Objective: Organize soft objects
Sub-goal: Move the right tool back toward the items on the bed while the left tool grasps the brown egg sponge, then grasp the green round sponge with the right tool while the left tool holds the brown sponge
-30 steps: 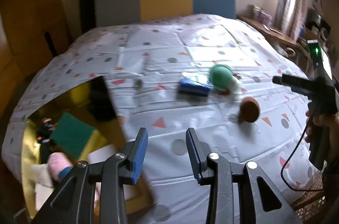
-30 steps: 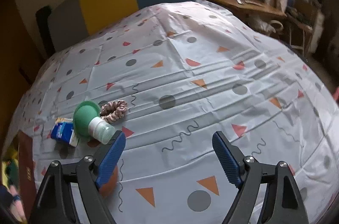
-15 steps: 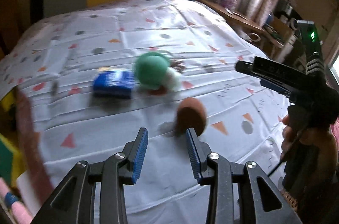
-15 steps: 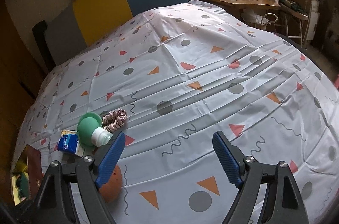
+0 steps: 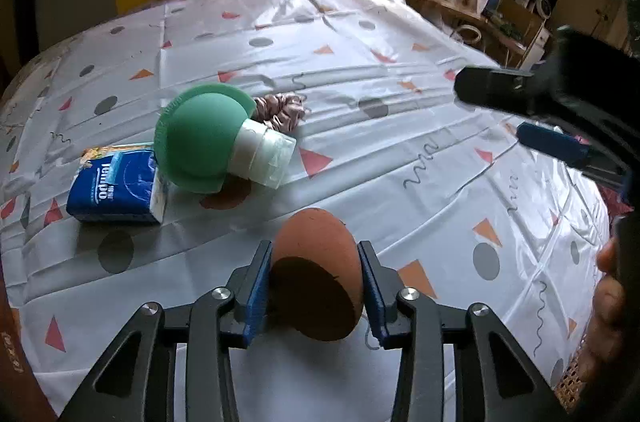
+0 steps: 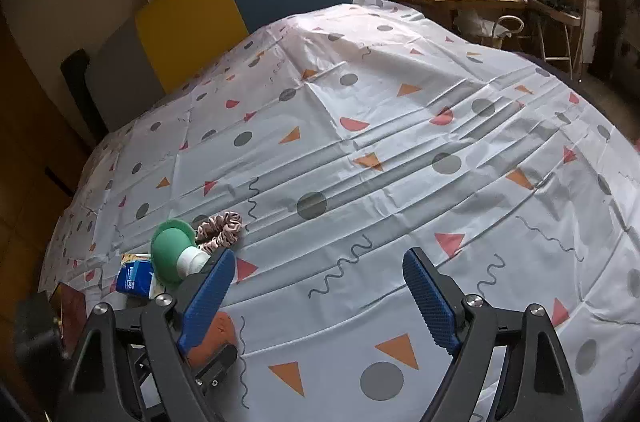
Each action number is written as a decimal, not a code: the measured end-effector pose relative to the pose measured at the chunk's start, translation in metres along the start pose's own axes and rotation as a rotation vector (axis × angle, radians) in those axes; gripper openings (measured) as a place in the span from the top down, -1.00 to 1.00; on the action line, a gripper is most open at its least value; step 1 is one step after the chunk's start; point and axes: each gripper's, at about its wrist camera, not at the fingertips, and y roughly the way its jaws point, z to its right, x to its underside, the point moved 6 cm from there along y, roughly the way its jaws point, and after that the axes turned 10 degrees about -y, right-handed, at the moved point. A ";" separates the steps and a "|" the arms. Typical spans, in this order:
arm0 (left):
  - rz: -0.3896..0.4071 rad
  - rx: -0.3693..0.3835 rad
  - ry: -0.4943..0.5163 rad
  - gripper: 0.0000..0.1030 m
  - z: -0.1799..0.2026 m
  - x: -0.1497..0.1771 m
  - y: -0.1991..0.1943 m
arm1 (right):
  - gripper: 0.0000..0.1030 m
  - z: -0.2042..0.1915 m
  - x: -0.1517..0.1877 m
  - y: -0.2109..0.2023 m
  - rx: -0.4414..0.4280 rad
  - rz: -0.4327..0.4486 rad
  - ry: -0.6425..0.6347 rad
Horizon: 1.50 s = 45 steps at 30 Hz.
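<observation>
Looking down through my left wrist camera, I count four soft things on the patterned bedsheet [image 5: 400,150], one of each kind. One brown sponge [image 5: 318,274], egg-shaped, sits at six o'clock in the view, between the two blue pads of my left gripper [image 5: 316,288]; its rounded narrow end points away from me toward twelve o'clock and its flat cut face turns toward the camera, so its long axis runs along the fingers. The pads stand against both sides of the sponge and look to be pinching it, though I cannot tell how firmly. One green mushroom-shaped toy [image 5: 212,142] lies on its side at about ten o'clock from the sponge, well apart from it, its domed cap toward nine o'clock and its pale stem toward three o'clock, so its long axis runs across the view. One blue tissue pack [image 5: 116,190] lies flat just beside the cap on its nine o'clock side, touching it. One pink scrunchie [image 5: 280,110] lies behind the stem, at about twelve o'clock from the toy. At three o'clock in this view I see my right gripper [image 5: 536,114] from the side. In the right wrist view that gripper [image 6: 316,286] is spread wide with only sheet between its two fingers, and the sponge [image 6: 212,338] shows at seven o'clock behind its left finger.
</observation>
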 end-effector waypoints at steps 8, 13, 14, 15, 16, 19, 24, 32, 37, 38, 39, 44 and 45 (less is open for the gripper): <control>0.045 0.000 -0.066 0.31 -0.030 0.031 -0.040 | -0.68 -0.010 0.005 0.004 -0.019 -0.022 -0.038; 0.088 -0.033 -0.098 0.30 -0.057 0.062 -0.056 | -0.68 -0.032 0.012 0.010 -0.074 -0.050 -0.123; 0.101 -0.030 -0.093 0.30 -0.060 0.066 -0.055 | -0.68 -0.038 0.014 0.010 -0.086 -0.054 -0.148; 0.111 -0.021 -0.091 0.30 -0.061 0.069 -0.055 | -0.68 -0.045 0.016 0.011 -0.101 -0.061 -0.174; 0.116 -0.014 -0.089 0.30 -0.061 0.070 -0.054 | -0.68 -0.052 0.019 0.012 -0.120 -0.068 -0.202; 0.127 0.001 -0.080 0.29 -0.063 0.071 -0.050 | -0.68 -0.077 0.026 0.013 -0.167 -0.074 -0.309; 0.127 0.050 -0.132 0.29 -0.069 0.072 -0.051 | -0.66 -0.113 0.028 0.025 -0.208 -0.093 -0.470; 0.141 0.076 -0.161 0.24 -0.071 0.073 -0.050 | -0.64 -0.155 0.015 0.075 -0.123 -0.158 -0.795; 0.146 0.085 -0.168 0.24 -0.072 0.074 -0.050 | -0.56 -0.173 0.010 0.102 -0.065 -0.155 -0.918; 0.145 0.087 -0.168 0.23 -0.072 0.074 -0.050 | -0.25 -0.178 0.009 0.104 -0.070 -0.146 -0.931; 0.145 0.088 -0.168 0.23 -0.072 0.074 -0.050 | -0.09 -0.180 0.007 0.104 -0.058 -0.138 -0.942; 0.147 0.090 -0.170 0.23 -0.072 0.075 -0.050 | 0.24 -0.178 0.004 0.081 -0.087 -0.092 -0.907; 0.147 0.088 -0.167 0.23 -0.071 0.075 -0.050 | 0.56 -0.175 0.004 0.074 -0.095 -0.087 -0.894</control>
